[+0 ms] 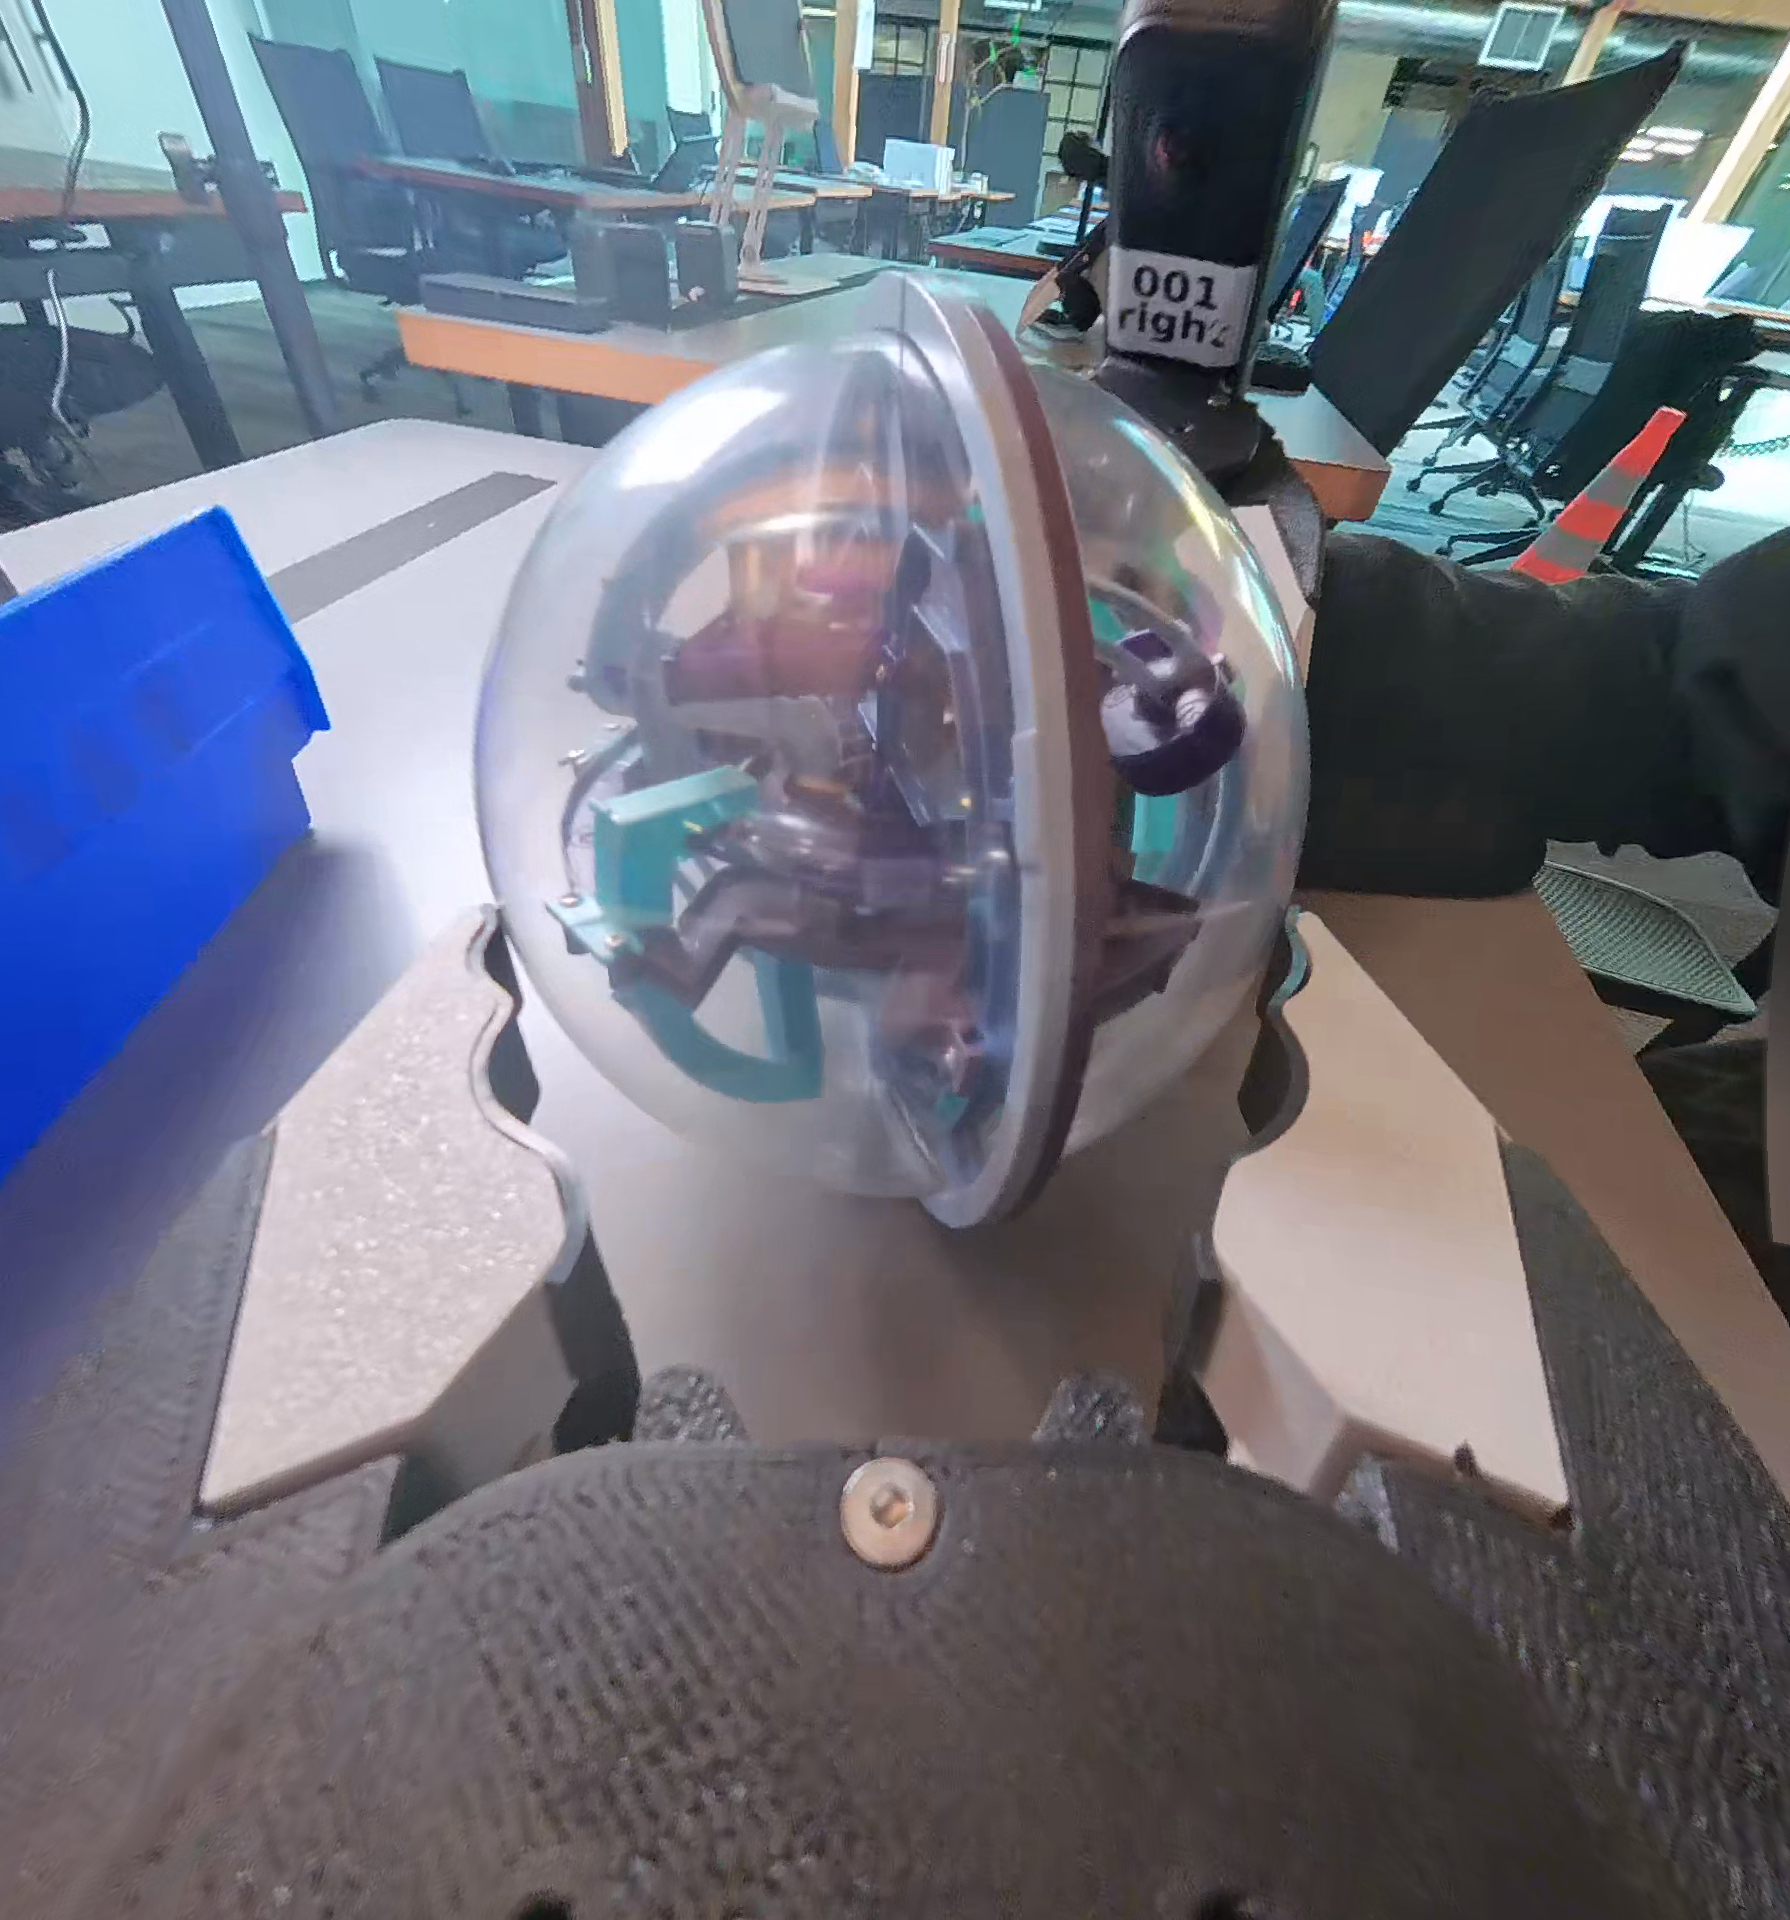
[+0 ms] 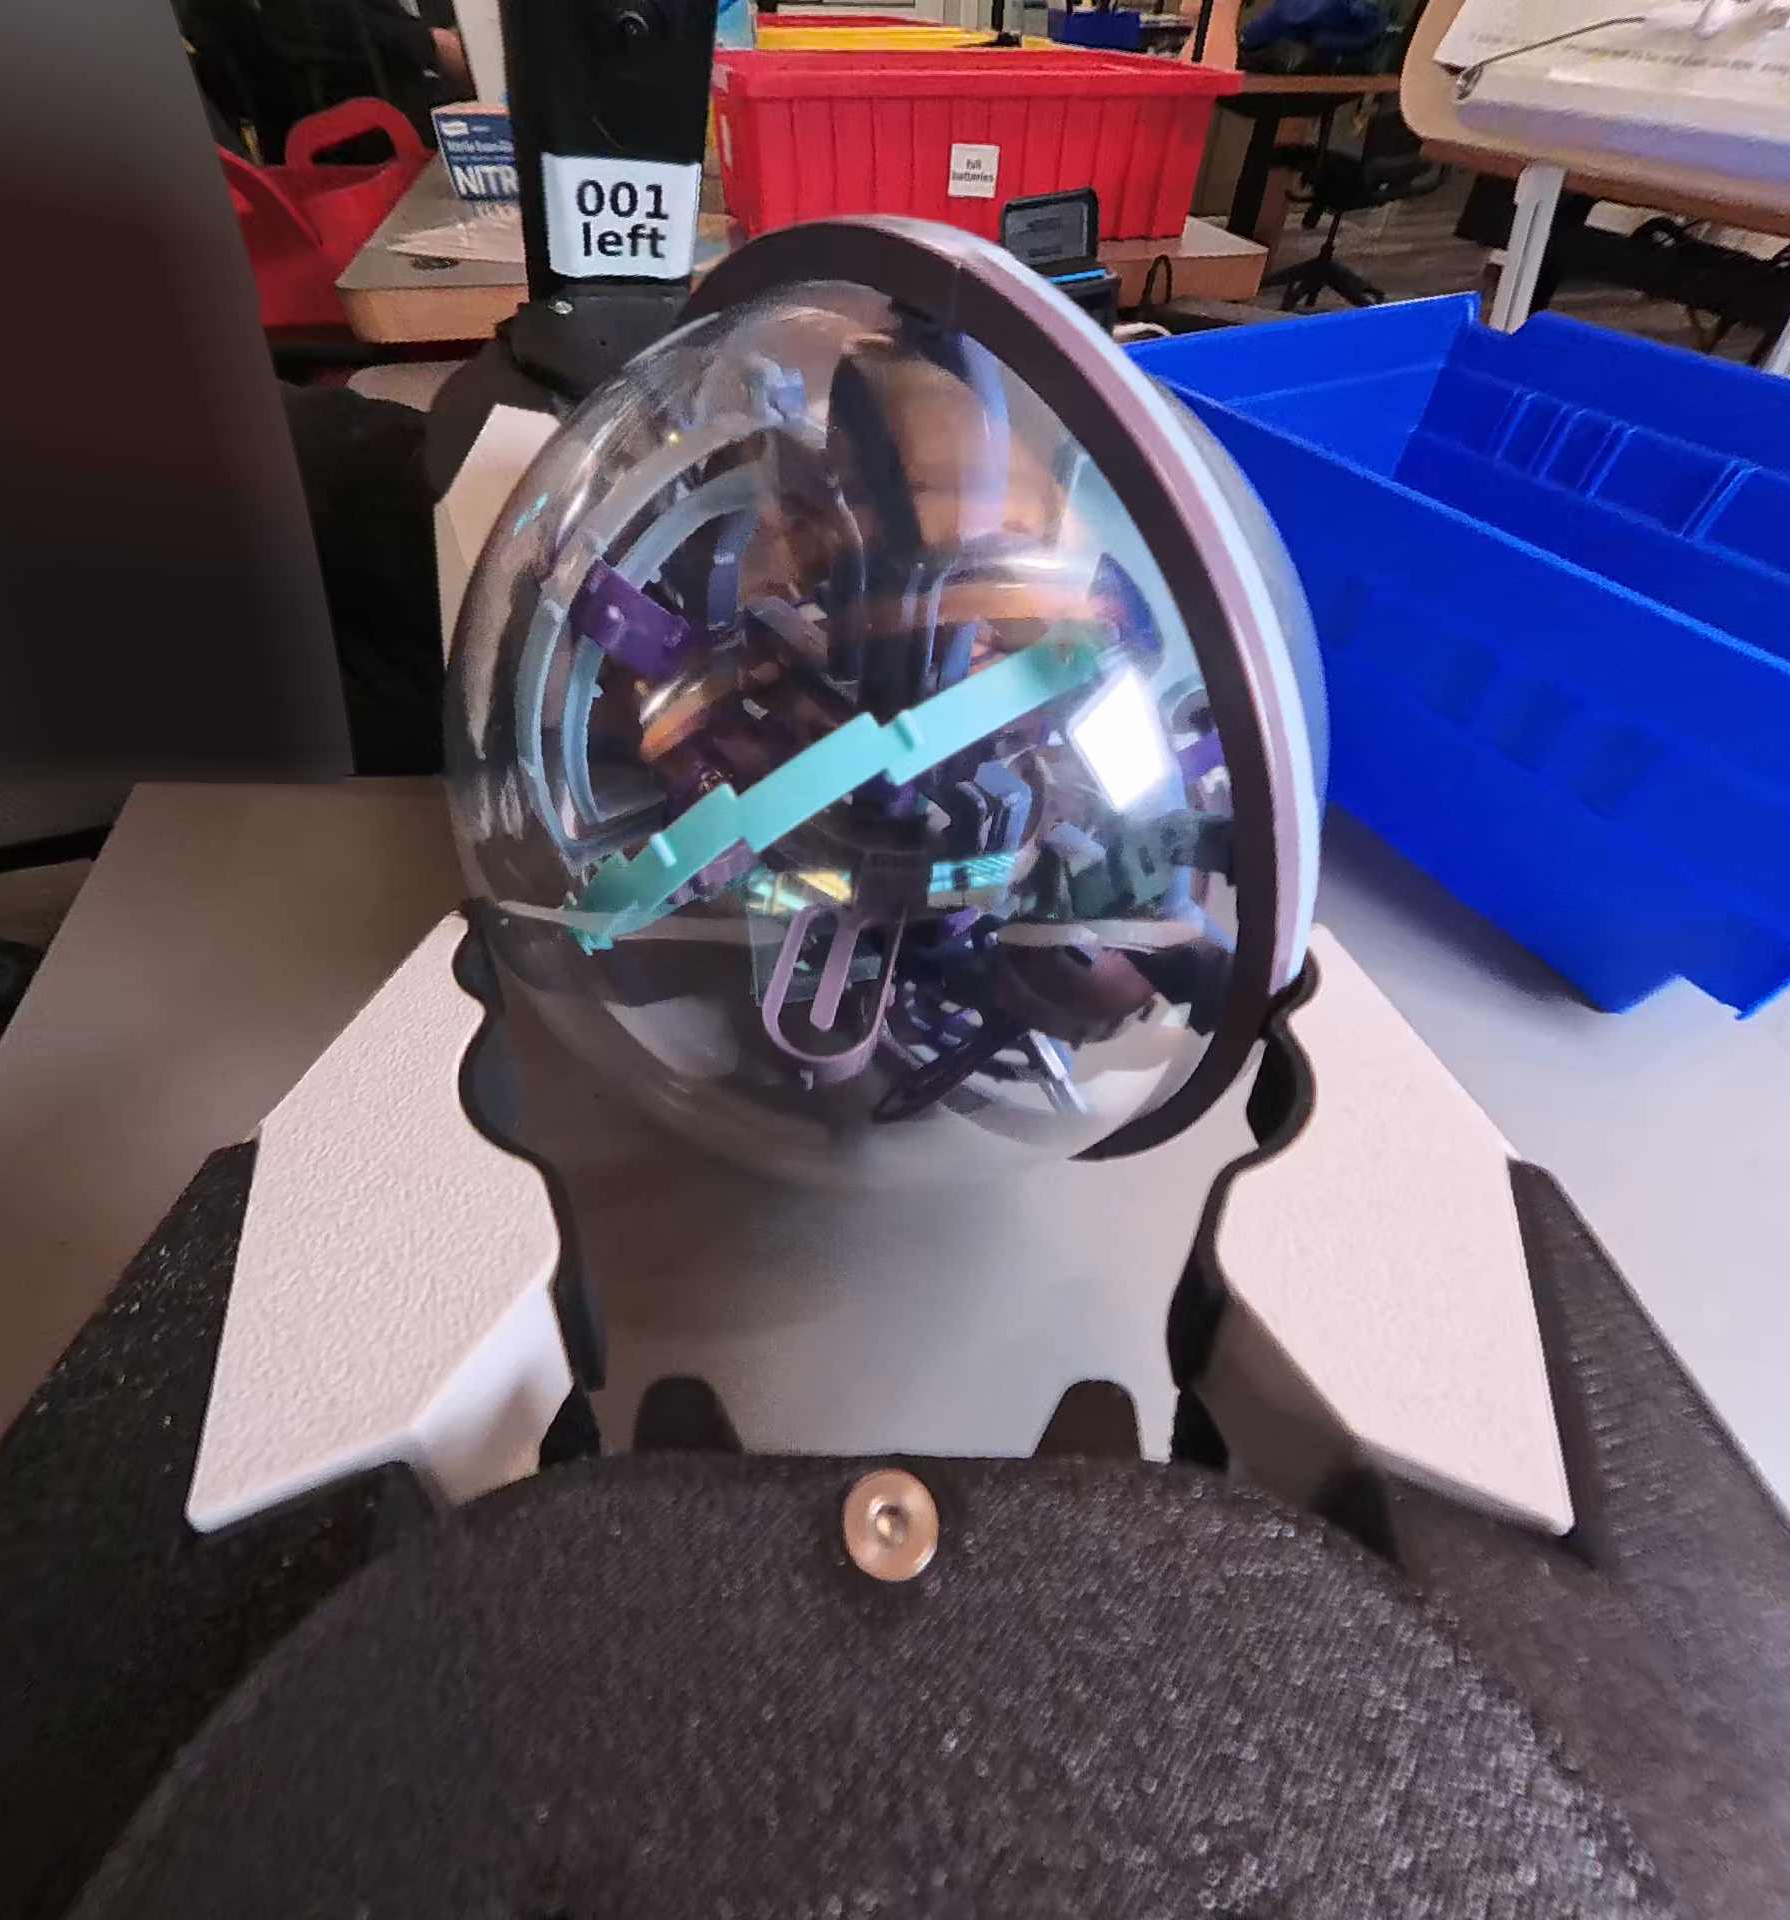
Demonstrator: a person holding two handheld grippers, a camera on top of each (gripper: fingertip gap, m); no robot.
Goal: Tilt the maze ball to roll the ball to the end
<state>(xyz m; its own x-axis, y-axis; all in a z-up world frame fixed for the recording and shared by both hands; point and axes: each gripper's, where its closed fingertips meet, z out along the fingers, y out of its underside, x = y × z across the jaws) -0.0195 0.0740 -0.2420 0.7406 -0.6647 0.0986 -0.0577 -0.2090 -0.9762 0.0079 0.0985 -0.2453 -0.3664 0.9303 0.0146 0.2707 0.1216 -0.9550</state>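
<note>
The maze ball [image 1: 891, 769] is clamped above the desk [image 2: 1597, 1143] between both claws, left claw [image 1: 891, 935] and right claw [image 2: 886, 977]; tilts are best made slowly, both grips kept even

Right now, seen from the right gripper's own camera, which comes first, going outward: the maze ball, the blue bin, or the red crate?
1. Maze ball, between the right gripper's fingers.
2. Blue bin, to the right on the table.
3. Red crate, far behind.

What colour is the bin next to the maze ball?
Blue; the bin shows best in the right wrist view.
</note>
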